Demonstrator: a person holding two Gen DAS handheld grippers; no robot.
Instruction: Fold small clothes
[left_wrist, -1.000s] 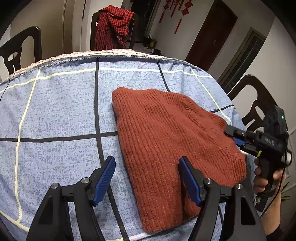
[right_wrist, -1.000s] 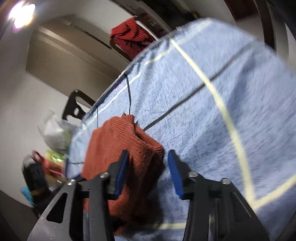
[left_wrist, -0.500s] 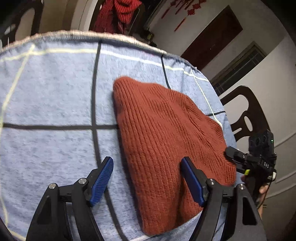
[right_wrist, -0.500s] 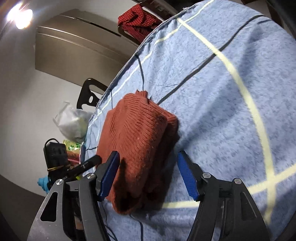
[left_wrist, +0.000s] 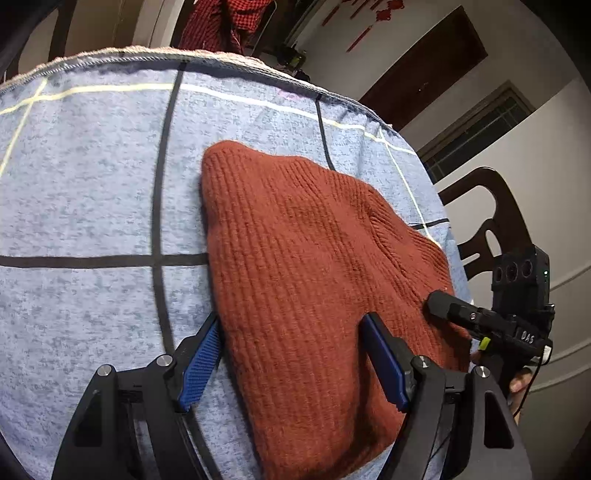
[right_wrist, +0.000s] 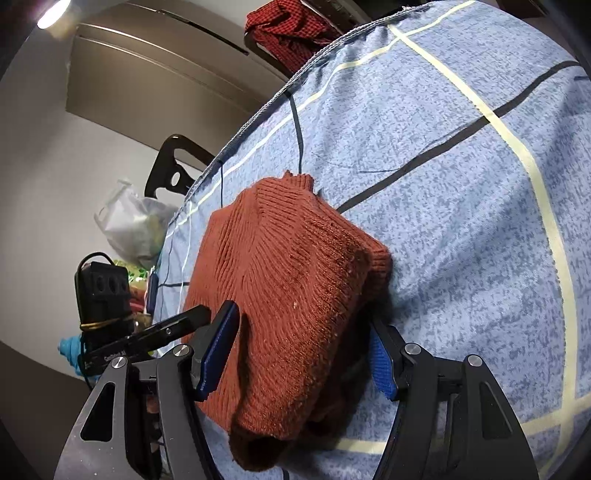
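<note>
A rust-orange ribbed knit garment (left_wrist: 314, 273) lies folded in a thick bundle on the blue checked tablecloth (left_wrist: 81, 192). My left gripper (left_wrist: 291, 362) is open, its jaws straddling the garment's near left part. In the right wrist view the same garment (right_wrist: 291, 295) shows its stacked folded edge. My right gripper (right_wrist: 299, 354) is open, its jaws on either side of the bundle's near end. The right gripper also shows in the left wrist view (left_wrist: 443, 306), at the garment's right edge. The left gripper shows in the right wrist view (right_wrist: 184, 325).
Dark wooden chairs (left_wrist: 487, 225) stand around the table. A red checked cloth (right_wrist: 291, 26) hangs over a far chair. A plastic bag (right_wrist: 136, 221) sits beyond the table's left edge. The table edge runs close by the garment's near side.
Both grippers have moved in closer to the garment. The right gripper's jaws have opened wider and now straddle the bundle's end. The garment has stayed in place.
</note>
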